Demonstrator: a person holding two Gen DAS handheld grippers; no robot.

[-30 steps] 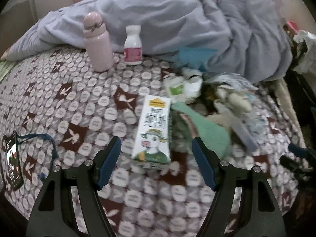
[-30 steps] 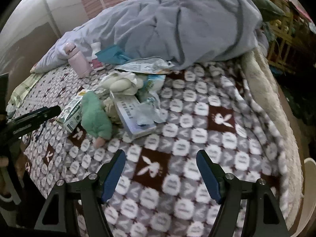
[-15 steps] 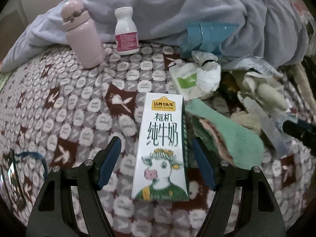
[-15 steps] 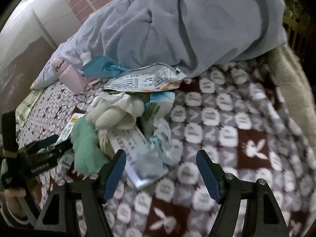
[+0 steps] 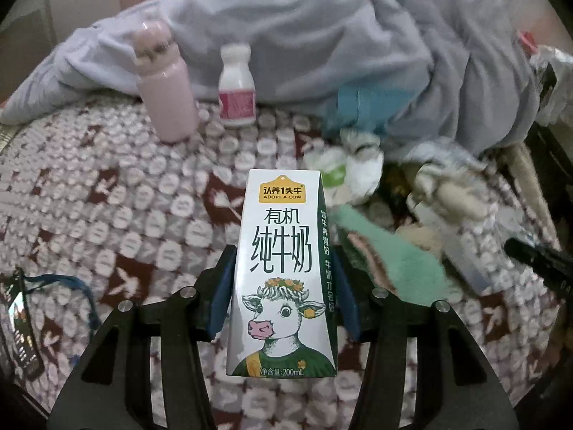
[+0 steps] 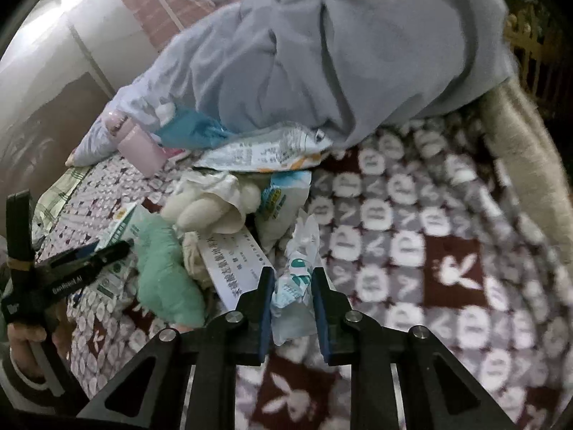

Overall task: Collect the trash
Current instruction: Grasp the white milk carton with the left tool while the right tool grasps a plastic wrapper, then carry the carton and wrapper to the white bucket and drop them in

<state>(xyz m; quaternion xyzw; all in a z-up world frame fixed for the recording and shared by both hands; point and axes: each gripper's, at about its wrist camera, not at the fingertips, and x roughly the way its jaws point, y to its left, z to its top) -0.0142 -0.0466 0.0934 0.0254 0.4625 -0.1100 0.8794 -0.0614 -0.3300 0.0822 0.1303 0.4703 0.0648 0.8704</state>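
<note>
My left gripper [image 5: 284, 272] is shut on a white and green milk carton [image 5: 283, 272] with a cow picture, its blue pads pressing both sides. My right gripper [image 6: 293, 286] is shut on a crumpled clear plastic wrapper [image 6: 295, 279] with teal print. Both stand over a trash pile on the bed: a white tissue wad [image 6: 211, 200], a flat white paper box [image 6: 236, 261], a large printed snack bag [image 6: 265, 150] and a blue packet [image 6: 189, 130]. The left gripper also shows at the left of the right wrist view [image 6: 89, 254].
A pink flask [image 5: 164, 82] and a small white bottle [image 5: 236, 89] stand at the back by a rumpled grey duvet [image 5: 322, 36]. A green sock [image 5: 394, 261] and a cream soft toy [image 5: 451, 197] lie in the pile. A phone [image 5: 18, 326] lies at the left edge.
My left gripper advanced onto the milk carton and closed on it. My right gripper moved in to the pile and closed on the plastic wrapper.
</note>
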